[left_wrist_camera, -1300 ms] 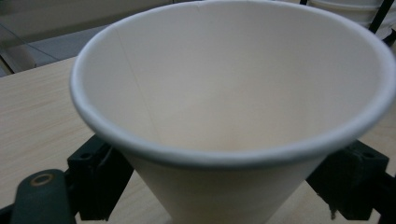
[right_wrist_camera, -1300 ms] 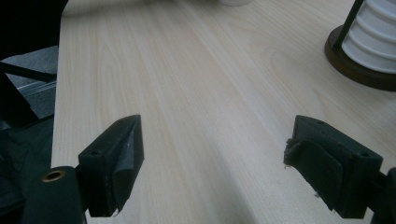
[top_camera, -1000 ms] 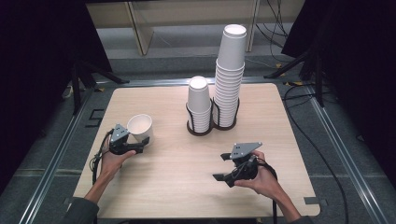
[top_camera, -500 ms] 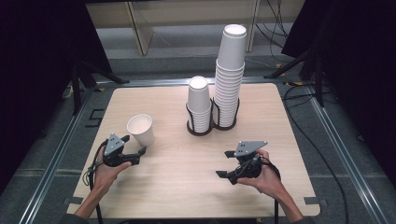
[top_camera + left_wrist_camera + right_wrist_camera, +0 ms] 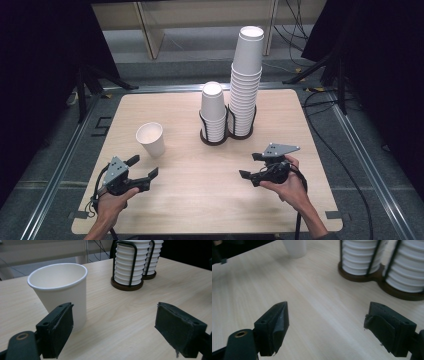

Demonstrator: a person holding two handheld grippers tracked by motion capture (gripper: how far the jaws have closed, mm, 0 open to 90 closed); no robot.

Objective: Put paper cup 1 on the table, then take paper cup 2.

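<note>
Standing upright and mouth-up on the bench (image 5: 210,200), the single paper cup (image 5: 151,139) sits toward nine o'clock of the bench's middle, apart from everything else. The left gripper (image 5: 142,168) lies at about six o'clock from that cup, near the bench's front-left corner, held in the person's left hand (image 5: 112,200). Its fingers (image 5: 60,330) stand wide apart with nothing between them; in the left gripper view the cup (image 5: 60,292) rises just beyond the left finger, not touched by either pad, and bare wood shows in the gap.

At twelve o'clock of the bench's middle a dark wire cup holder (image 5: 216,140) carries two stacks: the short stack (image 5: 212,110) in its left ring and the tall stack (image 5: 246,80) in its right ring, the two touching side by side. Both stacks are mouth-up.

The right gripper (image 5: 251,166) is at about five o'clock of the holder, gripped by the right hand (image 5: 287,185), well apart from the lone cup. Its fingers (image 5: 273,327) are also spread wide and empty, with bare bench showing between them in the right gripper view, and the holder's base (image 5: 362,275) with both stacks lies farther off toward one o'clock.
</note>
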